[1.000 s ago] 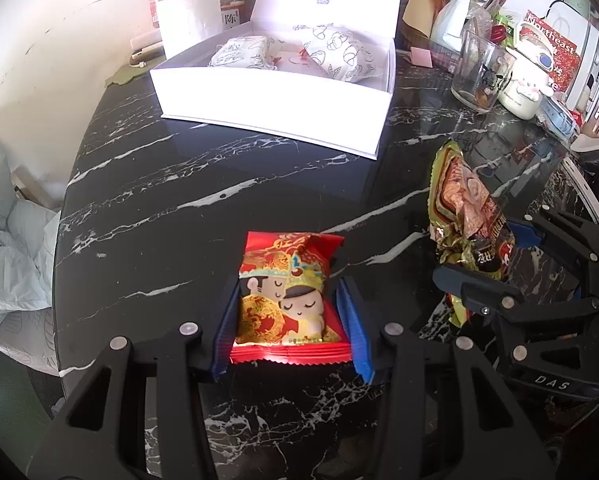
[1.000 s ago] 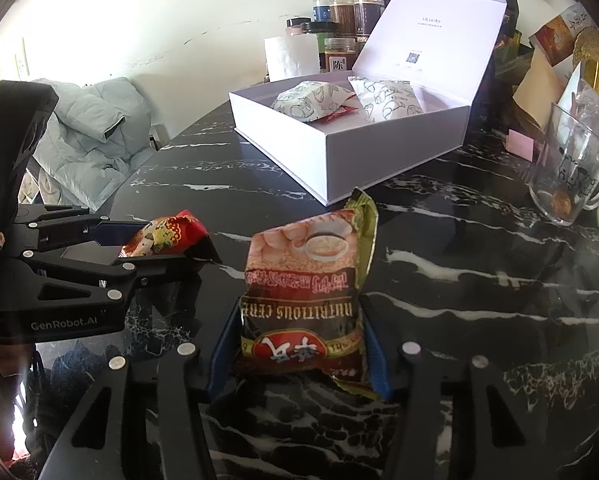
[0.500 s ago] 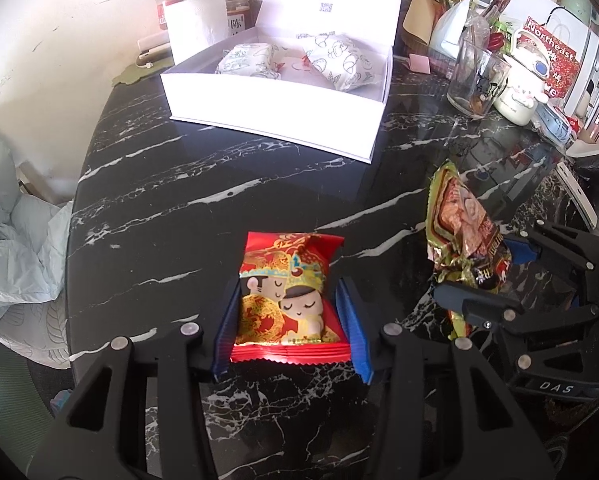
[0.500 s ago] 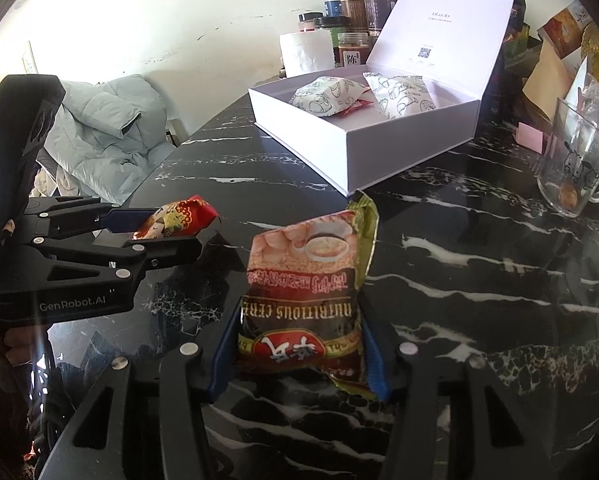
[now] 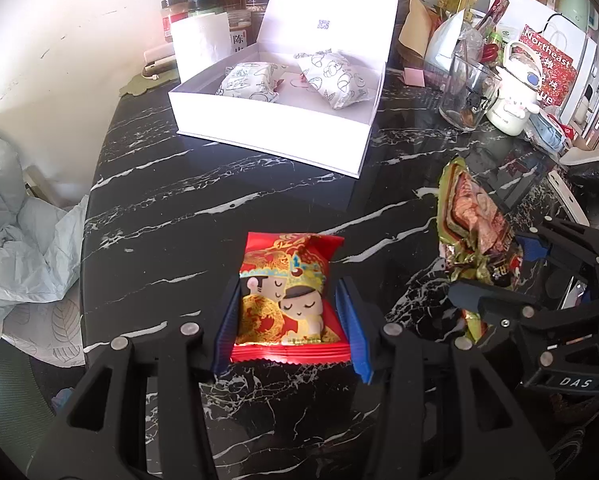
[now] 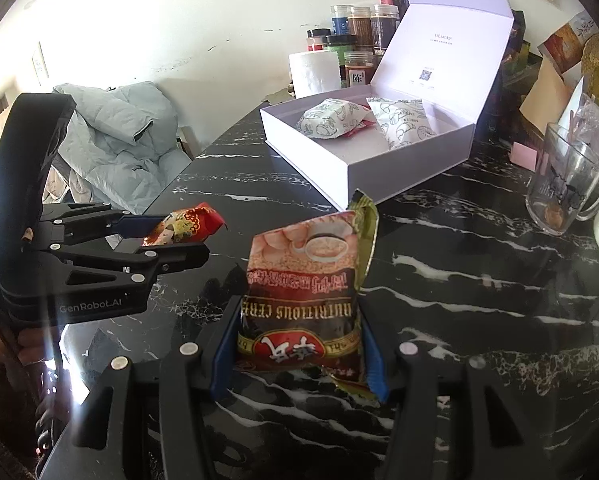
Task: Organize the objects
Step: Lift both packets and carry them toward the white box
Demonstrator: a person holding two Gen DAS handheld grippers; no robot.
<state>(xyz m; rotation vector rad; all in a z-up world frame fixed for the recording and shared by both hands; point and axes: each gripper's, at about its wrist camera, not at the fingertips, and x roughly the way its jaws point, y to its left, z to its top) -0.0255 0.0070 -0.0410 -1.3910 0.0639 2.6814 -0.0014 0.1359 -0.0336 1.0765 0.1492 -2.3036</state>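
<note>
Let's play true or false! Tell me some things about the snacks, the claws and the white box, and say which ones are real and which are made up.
1. The left claw is squeezing a red snack packet with two cartoon faces on it. True.
2. The right claw has nothing in it. False: it is shut on a brown cereal packet.
3. The white box has its lid closed. False: the lid stands open.
4. Two pale patterned packets already lie inside the box. True.
5. The table is plain white. False: it is black with white veins.
</note>
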